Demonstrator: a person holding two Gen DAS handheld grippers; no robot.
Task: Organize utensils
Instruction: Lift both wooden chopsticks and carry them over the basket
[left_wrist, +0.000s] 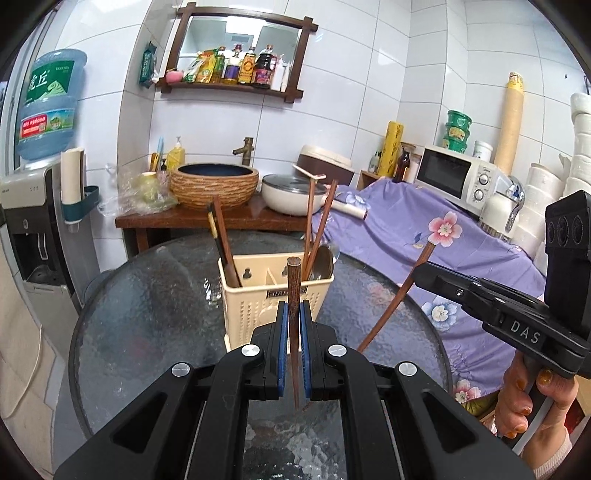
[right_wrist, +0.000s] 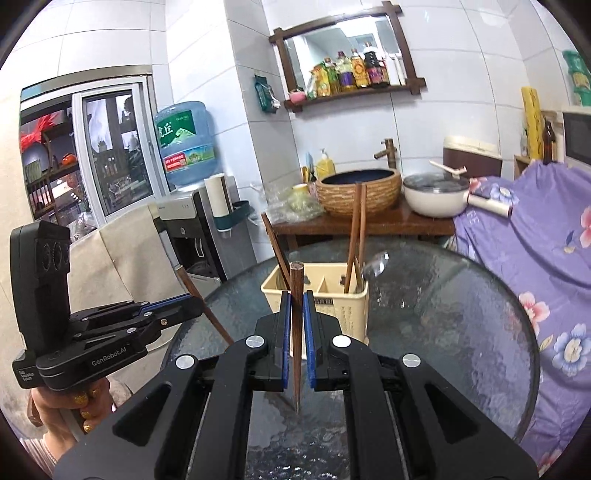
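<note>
A cream utensil holder (left_wrist: 273, 299) (right_wrist: 325, 299) stands on the round glass table (left_wrist: 147, 314) (right_wrist: 443, 314). Its left compartment has dark chopsticks (left_wrist: 221, 240); the right one has two wooden chopsticks (left_wrist: 317, 229) and a metal spoon (left_wrist: 325, 262). My left gripper (left_wrist: 294, 308) (right_wrist: 197, 304) is shut on a wooden chopstick (left_wrist: 294, 280) (right_wrist: 218, 325), held upright above the table just in front of the holder. To its right, my right gripper (right_wrist: 296, 299) (left_wrist: 421, 271) is shut on another wooden chopstick (right_wrist: 296, 280) (left_wrist: 391, 310), tip down above the glass.
Behind the table a wooden stand carries a woven basin (left_wrist: 214, 184) and a white lidded pot (left_wrist: 291, 195). A purple floral cloth (left_wrist: 424, 229) covers the right side under a microwave (left_wrist: 454, 173). A water dispenser (left_wrist: 33, 206) is at the left. A person's hand (left_wrist: 528, 398) grips the right tool.
</note>
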